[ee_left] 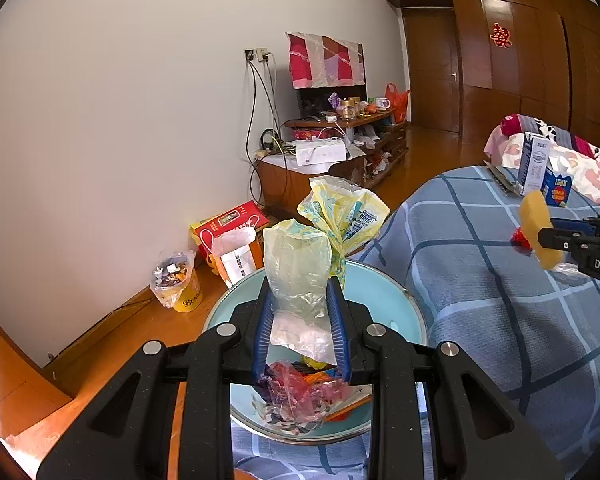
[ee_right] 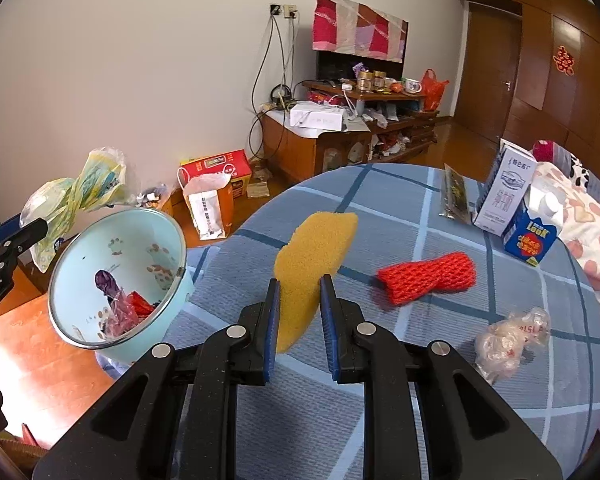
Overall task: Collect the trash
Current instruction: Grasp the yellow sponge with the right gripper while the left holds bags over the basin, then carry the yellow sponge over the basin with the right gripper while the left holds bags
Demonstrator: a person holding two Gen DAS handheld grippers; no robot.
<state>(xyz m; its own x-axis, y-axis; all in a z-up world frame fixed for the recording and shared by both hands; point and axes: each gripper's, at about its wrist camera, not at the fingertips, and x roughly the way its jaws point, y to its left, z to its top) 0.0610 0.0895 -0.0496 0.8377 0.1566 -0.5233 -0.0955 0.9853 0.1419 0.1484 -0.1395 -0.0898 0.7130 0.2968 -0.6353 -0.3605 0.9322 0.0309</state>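
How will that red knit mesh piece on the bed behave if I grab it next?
The red mesh piece lies slumped flat on the blue plaid cover, so it is probably soft and floppy and will droop from the pads. Its open netting suggests it is light and compressible. It looks unlikely to roll or slip; a pinch near the middle should hold.

In the left wrist view the right gripper [ee_left: 540, 236] is cut off by the right edge, and the basin [ee_left: 380, 280] is largely hidden behind the fingers [ee_left: 336, 320]. Print on the far milk carton [ee_right: 504, 192] is too small to read.
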